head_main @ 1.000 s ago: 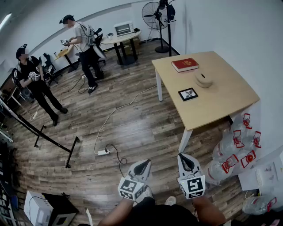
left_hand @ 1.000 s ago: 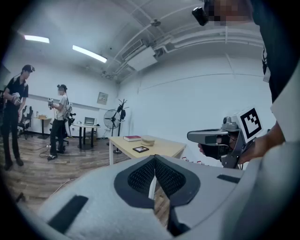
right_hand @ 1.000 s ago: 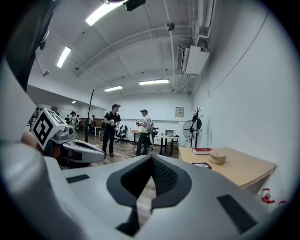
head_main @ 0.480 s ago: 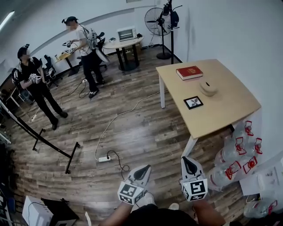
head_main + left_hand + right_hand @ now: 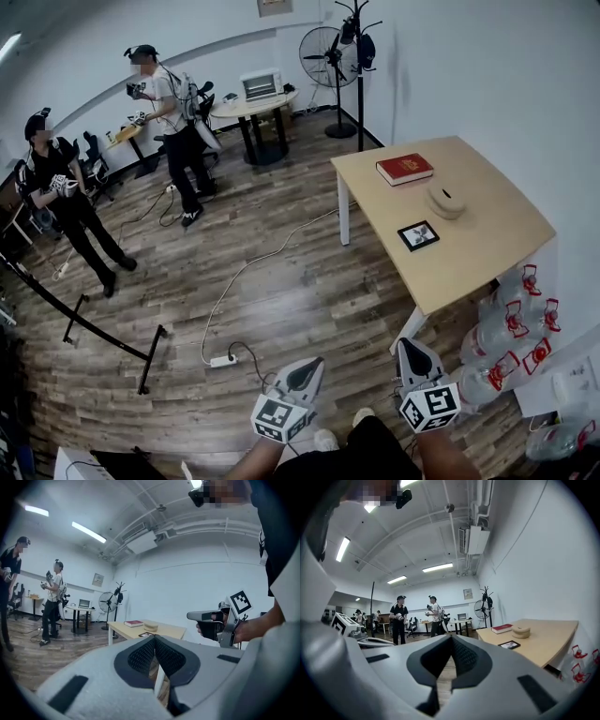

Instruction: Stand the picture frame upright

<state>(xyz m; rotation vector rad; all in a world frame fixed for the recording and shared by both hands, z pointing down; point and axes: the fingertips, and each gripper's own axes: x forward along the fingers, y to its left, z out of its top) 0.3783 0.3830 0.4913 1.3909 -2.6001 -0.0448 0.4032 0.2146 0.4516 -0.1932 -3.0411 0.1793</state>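
Note:
The black picture frame (image 5: pixel 418 235) lies flat on the light wooden table (image 5: pixel 478 253), near its front left edge. It also shows small in the right gripper view, as the frame (image 5: pixel 509 644) lying flat. Both grippers are held low in front of the person's body, over the floor and well short of the table. The left gripper (image 5: pixel 312 362) is shut with nothing in it, its jaws meeting at the tips (image 5: pixel 154 637). The right gripper (image 5: pixel 407 343) is also shut and empty (image 5: pixel 451 637).
On the table a red book (image 5: pixel 404 169) and a round beige object (image 5: pixel 443 200) lie behind the frame. Large water bottles (image 5: pixel 511 328) stand under the table's right side. A power strip (image 5: pixel 222 360) and cable lie on the wood floor. Two people (image 5: pixel 173 112) stand far left.
In the head view the table and frame have slid down and to the right as the camera moved. Both grippers sit slightly lower in view and stay shut.

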